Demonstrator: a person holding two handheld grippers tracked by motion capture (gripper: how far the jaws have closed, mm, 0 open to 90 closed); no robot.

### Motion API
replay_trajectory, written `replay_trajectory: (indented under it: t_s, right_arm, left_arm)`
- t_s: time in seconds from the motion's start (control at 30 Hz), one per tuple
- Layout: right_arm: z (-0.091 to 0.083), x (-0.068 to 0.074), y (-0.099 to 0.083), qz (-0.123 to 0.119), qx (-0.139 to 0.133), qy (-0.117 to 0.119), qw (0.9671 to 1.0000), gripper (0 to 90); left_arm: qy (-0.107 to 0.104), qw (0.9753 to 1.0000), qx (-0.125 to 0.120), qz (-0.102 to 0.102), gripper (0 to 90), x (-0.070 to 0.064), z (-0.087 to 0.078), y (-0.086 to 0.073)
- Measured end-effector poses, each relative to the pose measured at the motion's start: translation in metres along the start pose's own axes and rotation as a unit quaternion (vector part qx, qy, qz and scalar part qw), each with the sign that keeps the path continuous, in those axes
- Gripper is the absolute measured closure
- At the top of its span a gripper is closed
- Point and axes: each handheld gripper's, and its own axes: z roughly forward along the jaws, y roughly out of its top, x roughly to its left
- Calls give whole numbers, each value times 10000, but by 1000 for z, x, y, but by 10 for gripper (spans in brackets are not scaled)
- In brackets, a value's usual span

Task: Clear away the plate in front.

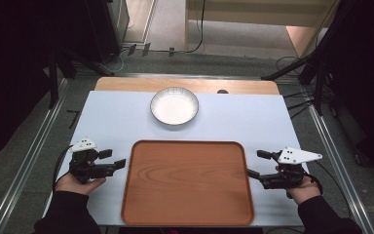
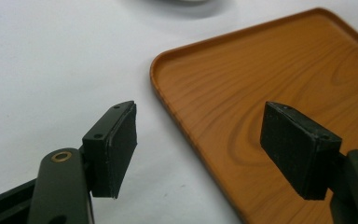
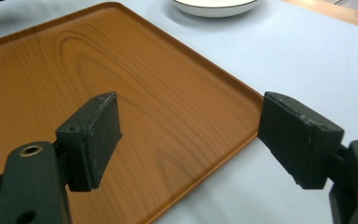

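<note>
Tray looks stiff, light, slick; I'd pinch its side rims. Left gripper and right gripper both gape empty.

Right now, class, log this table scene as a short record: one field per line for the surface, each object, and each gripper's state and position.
surface: white table top with a wooden strip along the far edge
tray: wooden tray, nothing on it, at the near middle
bowl: white bowl, beyond the tray, apart from it
left gripper: left gripper open, holding nothing, beside the tray's left edge
right gripper: right gripper open, holding nothing, beside the tray's right edge
contact: neither gripper visibly touches the tray
</note>
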Motion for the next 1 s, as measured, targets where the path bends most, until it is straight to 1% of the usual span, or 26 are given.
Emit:
replay_trajectory:
  t_s: [0.03, 0.07, 0.13, 0.23, 0.27, 0.33, 0.37, 0.43, 0.47, 0.53, 0.6, 0.7, 0.8, 0.87, 0.9, 1.0]
  right_arm:
    - [0, 0, 0, -1, 5, 0, 10000, 219]
    - [0, 0, 0, 3, 13, 7, 10000, 218]
    - [0, 0, 0, -1, 15, 12, 10000, 218]
    - [1, 0, 0, 18, 25, 21, 10000, 218]
    - [1, 0, 0, 24, 38, 29, 10000, 218]
    - [1, 0, 0, 13, 29, 19, 10000, 218]
    - [1, 0, 0, 16, 31, 17, 10000, 218]
    - [1, 0, 0, 13, 22, 1, 10000, 218]
    - [1, 1, 0, 33, 34, 10, 10000, 218]
    - [1, 1, -1, 30, 53, 15, 10000, 218]
    - [1, 0, -1, 23, 63, 13, 10000, 218]
    - [1, 0, -1, 2, 64, 4, 10000, 218]
    - [0, 1, 0, -23, 57, -27, 10000, 218]
    - [0, 1, 1, -20, -5, -43, 10000, 218]
    - [0, 1, 1, -18, 19, -30, 10000, 218]
    - [2, 1, 0, -39, 68, -36, 10000, 218]
  left_arm:
    - [79, 10000, -19, -50, 275, -3, 1, 1]
    - [126, 9999, -11, -58, 275, -4, 1, 2]
    - [170, 9999, -5, 7, 274, -6, 3, 3]
    - [204, 9998, -44, -25, 273, -4, 6, 5]
    - [204, 9998, -34, -75, 273, -3, 8, 7]
    - [229, 9993, 48, -286, 295, -1, 10, 9]
    - [229, 9989, 31, -403, 305, 1, 12, 10]
    - [259, 9985, 17, -478, 313, 5, 15, 12]
    - [308, 9986, 21, -437, 313, 7, 17, 14]
    - [356, 9983, 6, -453, 312, 9, 18, 15]
    - [353, 9984, -24, -443, 311, 10, 20, 17]
    - [411, 9982, 23, -427, 305, 10, 24, 19]
    - [453, 9983, 54, -370, 296, 10, 29, 22]
    - [459, 9983, 122, -325, 289, 11, 31, 25]
    - [454, 9985, 98, -304, 285, 10, 34, 27]
    - [523, 9983, 129, -207, 268, 10, 39, 32]
